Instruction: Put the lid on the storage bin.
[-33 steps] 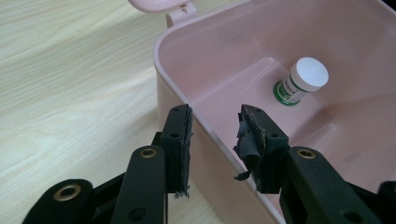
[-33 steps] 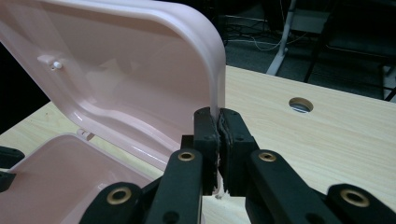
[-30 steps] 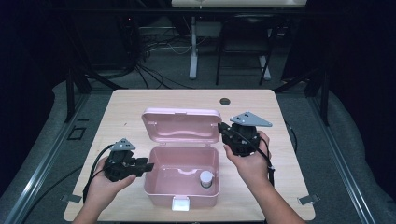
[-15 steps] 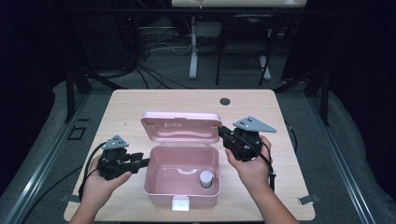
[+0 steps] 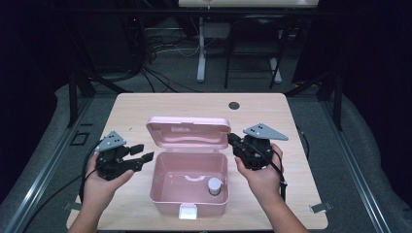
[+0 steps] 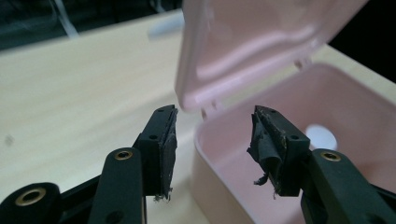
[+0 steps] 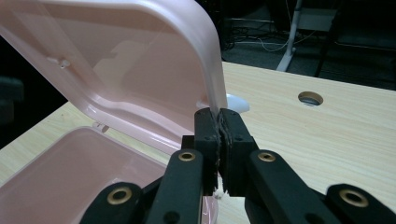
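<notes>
Left gripper (image 5: 142, 158) jaws just opened wide, empty, clear of pink box (image 5: 188, 184); right gripper (image 5: 232, 141) pinches lid (image 5: 188, 131) edge. Lid closing likely next.

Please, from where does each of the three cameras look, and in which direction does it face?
High view: above the person's side, facing forward and down on the table; both hands, left gripper, right gripper.
Left gripper view: on the left gripper, jaws apart, facing the pink box.
Right gripper view: on the right gripper, jaws pinched on the lid edge.
All share the open pink box.
</notes>
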A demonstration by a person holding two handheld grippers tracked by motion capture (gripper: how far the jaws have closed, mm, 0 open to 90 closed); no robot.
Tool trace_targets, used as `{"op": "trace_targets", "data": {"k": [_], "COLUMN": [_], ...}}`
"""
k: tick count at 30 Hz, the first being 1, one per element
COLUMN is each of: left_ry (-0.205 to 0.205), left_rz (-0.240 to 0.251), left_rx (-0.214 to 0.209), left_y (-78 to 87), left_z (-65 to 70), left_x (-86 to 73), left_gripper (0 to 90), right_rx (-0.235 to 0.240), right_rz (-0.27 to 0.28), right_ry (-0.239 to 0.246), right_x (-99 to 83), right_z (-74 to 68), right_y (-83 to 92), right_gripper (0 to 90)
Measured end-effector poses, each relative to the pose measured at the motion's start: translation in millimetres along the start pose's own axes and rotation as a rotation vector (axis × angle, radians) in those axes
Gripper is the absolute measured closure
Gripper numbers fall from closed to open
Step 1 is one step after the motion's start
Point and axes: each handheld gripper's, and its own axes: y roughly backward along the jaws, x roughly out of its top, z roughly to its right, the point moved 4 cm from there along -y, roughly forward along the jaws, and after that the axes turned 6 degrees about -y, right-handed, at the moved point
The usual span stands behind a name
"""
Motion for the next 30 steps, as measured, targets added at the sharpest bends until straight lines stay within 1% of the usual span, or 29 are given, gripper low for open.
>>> {"op": "trace_targets", "data": {"k": [2, 5, 8, 12, 13, 15, 16, 18, 19, 24, 28, 30], "left_ry": [-0.006, -0.015, -0.016, -0.035, -0.036, -0.026, -0.025, -0.018, -0.017, -0.031, -0.033, -0.030], "left_rz": [0.015, 0.023, 0.028, 0.045, 0.049, 0.058, 0.059, 0.060, 0.059, 0.057, 0.052, 0.052], "left_rx": [0.014, 0.026, 0.024, 0.059, 0.069, 0.073, 0.083, 0.098, 0.097, 0.115, 0.113, 0.110], "left_y": [-0.2, -0.8, -1.7, -3.0, -3.4, -3.6, -3.7, -3.7, -3.5, -3.3, -2.1, -1.2], "left_z": [-1.8, -3.1, -3.2, -0.1, 0.7, 1.3, 0.7, -1.0, -1.5, -0.4, 0.7, 1.3], "left_x": [7.7, 18.3, 27.3, 38.8, 41.7, 45.1, 46.0, 46.7, 46.7, 46.5, 46.2, 46.1], "left_gripper": [50.8, 54.3, 59.7, 66.3, 68.0, 72.3, 73.7, 80.3, 82.7, 84.5, 84.7, 84.8], "right_rx": [-0.004, -0.002, -0.001, 0.000, 0.000, -0.001, -0.002, -0.005, -0.003, 0.005, 0.010, 0.015], "right_rz": [-0.001, 0.000, -0.003, -0.001, -0.001, -0.001, -0.001, -0.001, -0.002, -0.002, -0.009, -0.005], "right_ry": [0.002, 0.000, 0.000, 0.005, 0.005, 0.005, 0.005, 0.005, 0.003, 0.004, 0.008, 0.009], "right_x": [0.3, 0.4, 0.6, 0.3, 0.3, 0.5, 0.5, 0.6, 0.6, 0.7, -0.2, -1.4], "right_z": [-0.3, -0.2, -0.3, -1.2, -1.3, -1.1, -0.9, -0.6, -0.4, 0.0, 1.0, 1.6], "right_y": [-0.3, -0.7, -0.9, -1.4, -1.5, -1.8, -2.0, -2.3, -2.3, -2.3, -1.1, -0.6], "right_gripper": [86.8, 86.8, 86.8, 86.8, 86.8, 86.8, 86.8, 86.8, 86.8, 86.2, 85.2, 83.5]}}
